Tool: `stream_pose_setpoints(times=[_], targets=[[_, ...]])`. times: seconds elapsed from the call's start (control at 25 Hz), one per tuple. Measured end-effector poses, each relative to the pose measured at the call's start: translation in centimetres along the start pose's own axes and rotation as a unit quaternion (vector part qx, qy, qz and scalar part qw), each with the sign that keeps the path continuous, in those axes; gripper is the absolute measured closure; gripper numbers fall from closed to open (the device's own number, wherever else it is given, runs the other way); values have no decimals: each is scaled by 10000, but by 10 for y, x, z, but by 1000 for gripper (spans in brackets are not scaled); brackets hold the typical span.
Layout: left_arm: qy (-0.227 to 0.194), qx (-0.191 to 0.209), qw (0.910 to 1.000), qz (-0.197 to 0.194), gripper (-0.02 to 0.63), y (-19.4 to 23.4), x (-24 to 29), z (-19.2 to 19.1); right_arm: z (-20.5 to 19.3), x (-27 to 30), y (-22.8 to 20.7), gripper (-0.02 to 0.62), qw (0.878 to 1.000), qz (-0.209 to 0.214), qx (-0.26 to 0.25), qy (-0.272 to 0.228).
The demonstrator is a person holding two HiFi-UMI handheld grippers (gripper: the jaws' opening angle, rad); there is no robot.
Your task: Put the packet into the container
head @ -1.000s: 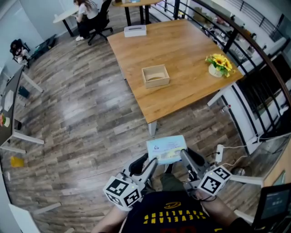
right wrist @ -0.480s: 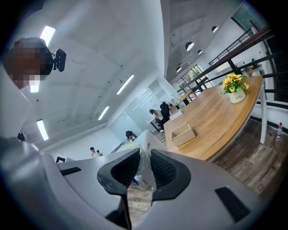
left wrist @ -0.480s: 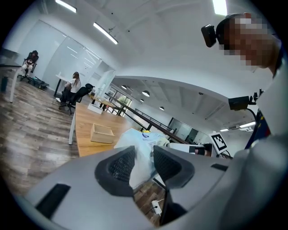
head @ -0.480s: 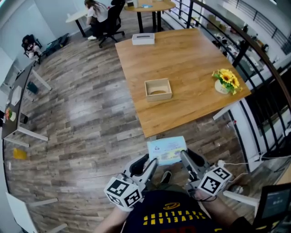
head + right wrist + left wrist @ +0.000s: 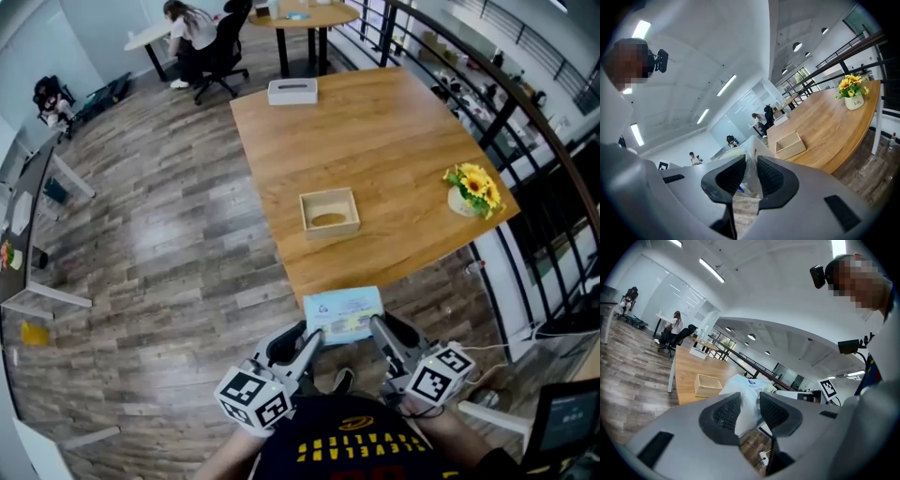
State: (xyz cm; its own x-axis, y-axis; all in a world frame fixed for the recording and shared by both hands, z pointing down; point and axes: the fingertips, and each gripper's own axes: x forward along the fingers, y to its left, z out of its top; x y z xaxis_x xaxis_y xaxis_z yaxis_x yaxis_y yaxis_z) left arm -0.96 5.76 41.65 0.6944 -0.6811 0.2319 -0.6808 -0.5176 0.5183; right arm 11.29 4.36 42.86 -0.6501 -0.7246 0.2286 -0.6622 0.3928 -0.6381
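no legible text, packet (image 5: 343,312) print too small, shirt (image 5: 319,466) lettering unreadable

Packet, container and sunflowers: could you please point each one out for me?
packet (image 5: 343,314), head view, middle of its printed face.
container (image 5: 333,230), head view, its near wall.
sunflowers (image 5: 474,182), head view, on the yellow blooms.

The room was bright. Long ceiling lights (image 5: 711,270) shone high above the left gripper (image 5: 749,405). The floor (image 5: 169,234) ahead of it had a pale shine. Both gripper views curved at the edges, with dark corners. Close parts looked blurry.
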Motion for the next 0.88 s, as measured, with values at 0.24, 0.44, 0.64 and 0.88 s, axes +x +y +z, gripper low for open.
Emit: stream_pose_setpoints(times=[0.24,0.44,0.64,0.88], targets=[[127,18,9997,-229,477,50,21,37,19,56,-3,525,9995,-314,-51,-40],[219,29,9988,-427,482,85,32,62,31,94,1,525,9986,-513,-78,-99],[286,38,9978,-605,486,103,40,76,38,113,-1,525,9966,-789,-142,-214],[236,24,9968,-763,486,114,52,81,47,127,-9,525,9954,-917,-192,-204]])
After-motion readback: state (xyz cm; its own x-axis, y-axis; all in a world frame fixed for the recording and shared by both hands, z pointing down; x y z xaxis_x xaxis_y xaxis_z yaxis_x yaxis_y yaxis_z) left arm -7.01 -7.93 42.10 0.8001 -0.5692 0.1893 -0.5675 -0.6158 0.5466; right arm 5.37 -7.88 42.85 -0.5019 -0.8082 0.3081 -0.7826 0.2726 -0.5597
